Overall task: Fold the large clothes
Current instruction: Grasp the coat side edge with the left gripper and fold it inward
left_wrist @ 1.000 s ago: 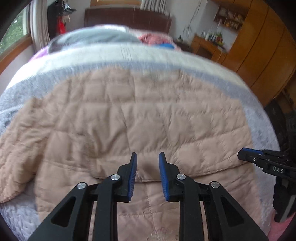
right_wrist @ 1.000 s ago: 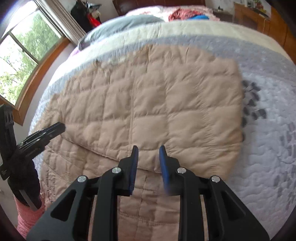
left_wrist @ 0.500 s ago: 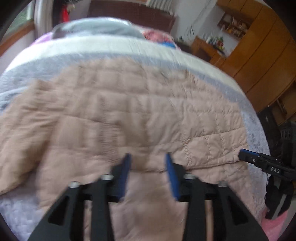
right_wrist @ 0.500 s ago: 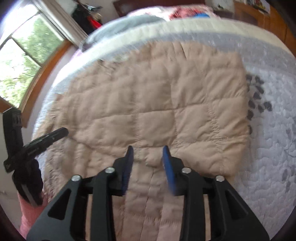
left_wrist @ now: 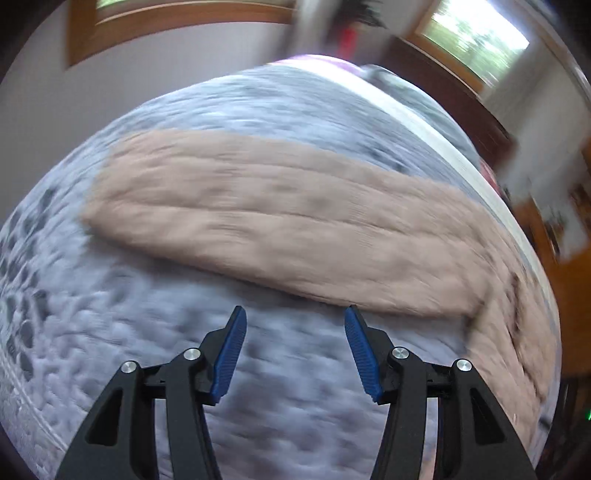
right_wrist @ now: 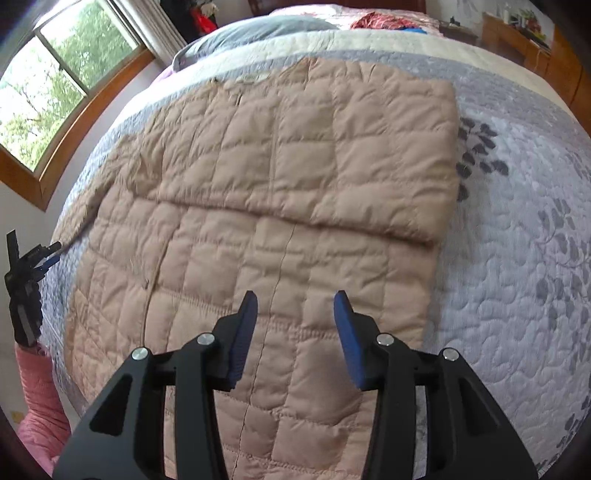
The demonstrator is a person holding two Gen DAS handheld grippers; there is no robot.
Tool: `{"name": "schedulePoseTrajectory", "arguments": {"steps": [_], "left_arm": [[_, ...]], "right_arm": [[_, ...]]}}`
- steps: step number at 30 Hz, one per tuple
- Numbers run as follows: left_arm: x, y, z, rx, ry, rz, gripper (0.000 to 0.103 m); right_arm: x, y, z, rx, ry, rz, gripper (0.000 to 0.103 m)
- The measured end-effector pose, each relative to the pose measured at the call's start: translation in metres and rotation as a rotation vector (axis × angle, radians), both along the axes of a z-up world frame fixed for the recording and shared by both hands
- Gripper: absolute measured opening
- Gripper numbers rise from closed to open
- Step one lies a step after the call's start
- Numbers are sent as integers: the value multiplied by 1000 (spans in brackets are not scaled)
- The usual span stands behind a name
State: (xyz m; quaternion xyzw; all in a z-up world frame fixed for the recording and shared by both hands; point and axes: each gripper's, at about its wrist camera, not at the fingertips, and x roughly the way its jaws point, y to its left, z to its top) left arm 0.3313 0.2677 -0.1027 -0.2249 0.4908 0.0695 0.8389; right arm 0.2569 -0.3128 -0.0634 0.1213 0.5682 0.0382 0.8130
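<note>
A beige quilted coat [right_wrist: 295,166] lies flat on the grey bedspread [right_wrist: 517,258], its right side folded over the body. My right gripper [right_wrist: 295,299] hovers above the coat's lower middle, jaws opening, nothing between them. The left wrist view is blurred: my left gripper [left_wrist: 295,314] hangs over bare bedspread [left_wrist: 147,350] just short of the coat's outstretched sleeve [left_wrist: 277,221], jaws opening and empty. The right wrist view also catches the left gripper [right_wrist: 44,254] at the bed's left edge, held by a gloved hand in a pink sleeve [right_wrist: 37,387].
A wood-framed window [right_wrist: 55,92] runs along the wall left of the bed. A grey pillow [right_wrist: 258,33] and red clothes [right_wrist: 384,22] lie at the head. Wooden furniture [right_wrist: 517,33] stands at the far right. The bed's edge curves close on the left.
My left gripper swung fast off the coat's body to the bed's left side and rolled, so the sleeve now fills its view. Both grippers' jaws have widened. The right gripper shifted slightly.
</note>
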Motion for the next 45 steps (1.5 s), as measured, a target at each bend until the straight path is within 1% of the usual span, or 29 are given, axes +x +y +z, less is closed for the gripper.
{"name": "schedulePoseTrajectory", "arguments": {"steps": [1,4,9,10,11,12,14,17,20,21,23,24,27,28,30,31,33,35,39,40,45], "left_arm": [[0,10,-4,-13,-4,27,56],[7,48,-13,-98,-34,101,55],[28,76,-23,-185,-70,168,54],[30,79,-24,-186,-80,179,51],[33,80,-24,-171,-82,187,42],[35,81,-26,-157,-76,197,38],[36,83,-29,-147,-77,221,24],[34,85,-32,-146,-89,225,16],[30,87,-32,-146,-94,227,13],[30,86,-31,-146,-91,232,12],[28,83,-24,-136,-93,239,6],[29,79,-19,-129,-104,238,5],[23,51,17,-91,-205,182,5],[21,37,33,-79,-246,149,4],[20,10,58,-58,-300,81,4],[19,-13,75,-35,-336,24,4],[19,-50,97,6,-380,-58,4],[21,-92,112,40,-407,-143,4],[27,-169,119,83,-417,-287,4],[30,-194,119,95,-418,-338,4],[35,-286,107,126,-402,-511,4]], "right_arm": [[-1,1,-1,2,2,0,43],[0,2,-6,3,9,-4,43],[4,2,-13,-14,23,-17,43],[4,1,-14,-16,26,-19,43],[5,2,-15,-16,29,-21,43],[5,1,-17,-16,34,-22,43],[5,1,-20,-16,40,-23,43],[7,0,-27,-13,47,-26,43],[9,-1,-34,-3,45,-27,45],[10,0,-34,0,43,-27,45],[10,-3,-34,16,41,-32,45],[10,-4,-33,26,39,-34,45],[9,-8,-31,49,32,-42,45],[8,-9,-29,51,26,-42,45],[7,-9,-26,49,20,-41,45],[3,-7,-20,38,4,-41,45],[-2,-6,-13,33,-15,-38,45],[-8,-5,-7,29,-29,-39,45],[-22,-3,4,18,-49,-43,45],[-25,-3,5,17,-52,-42,45],[-36,0,13,8,-75,-23,45]]}}
